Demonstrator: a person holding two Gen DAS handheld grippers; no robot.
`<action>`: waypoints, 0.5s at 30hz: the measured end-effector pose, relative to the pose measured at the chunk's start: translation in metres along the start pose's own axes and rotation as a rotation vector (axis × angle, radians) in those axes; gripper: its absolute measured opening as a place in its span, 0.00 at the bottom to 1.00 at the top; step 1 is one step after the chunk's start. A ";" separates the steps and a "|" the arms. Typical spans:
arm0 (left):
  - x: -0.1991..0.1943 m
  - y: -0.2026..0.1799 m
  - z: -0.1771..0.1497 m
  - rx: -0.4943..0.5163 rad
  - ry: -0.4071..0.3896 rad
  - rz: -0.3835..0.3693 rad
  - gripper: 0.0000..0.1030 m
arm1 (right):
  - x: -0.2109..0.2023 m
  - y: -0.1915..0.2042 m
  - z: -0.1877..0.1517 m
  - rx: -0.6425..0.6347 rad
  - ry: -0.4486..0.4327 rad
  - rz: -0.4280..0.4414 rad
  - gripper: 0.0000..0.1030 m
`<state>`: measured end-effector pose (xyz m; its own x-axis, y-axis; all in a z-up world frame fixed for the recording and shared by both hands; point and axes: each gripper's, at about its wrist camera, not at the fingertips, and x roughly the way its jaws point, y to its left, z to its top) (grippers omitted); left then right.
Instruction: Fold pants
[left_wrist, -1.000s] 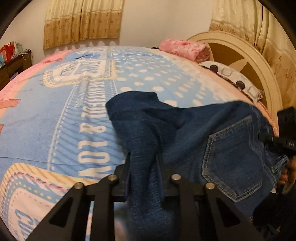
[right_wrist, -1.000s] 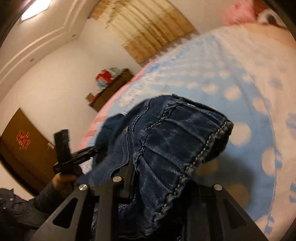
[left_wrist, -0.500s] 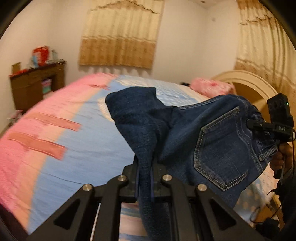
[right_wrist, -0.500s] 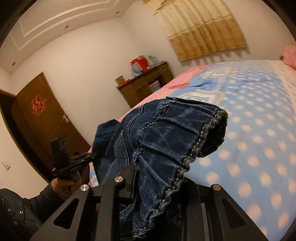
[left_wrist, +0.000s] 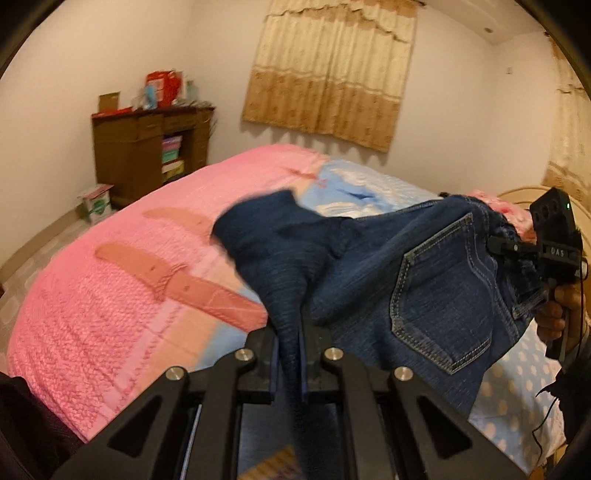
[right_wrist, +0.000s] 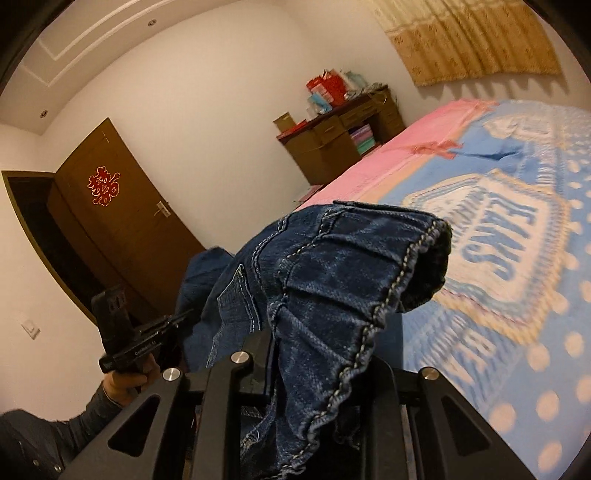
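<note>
Bedspread (left_wrist: 110, 295) sprawls pink and blue below; jeans (left_wrist: 436, 295) hang in the air above it, strung between both tools. The left gripper (left_wrist: 290, 363) pinches a leg fold, the right gripper (right_wrist: 295, 373) bites bunched waistband — thin holds, so heavy denim could slip free.

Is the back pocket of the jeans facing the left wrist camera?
Yes, the stitched back pocket on the jeans faces it.
</note>
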<state>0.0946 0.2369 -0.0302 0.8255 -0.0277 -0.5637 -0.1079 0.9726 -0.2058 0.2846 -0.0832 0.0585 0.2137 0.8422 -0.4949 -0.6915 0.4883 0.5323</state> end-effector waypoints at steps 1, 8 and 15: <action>0.006 0.006 -0.001 -0.010 0.004 0.008 0.09 | 0.011 -0.005 0.005 0.005 0.010 0.009 0.21; 0.049 0.023 -0.015 -0.020 0.090 0.039 0.09 | 0.081 -0.058 0.005 0.066 0.127 0.012 0.21; 0.073 0.033 -0.020 -0.034 0.136 0.078 0.16 | 0.111 -0.110 -0.021 0.153 0.205 0.018 0.22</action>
<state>0.1404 0.2619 -0.0942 0.7315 0.0147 -0.6817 -0.1896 0.9647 -0.1826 0.3696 -0.0483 -0.0689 0.0473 0.7949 -0.6049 -0.5785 0.5155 0.6321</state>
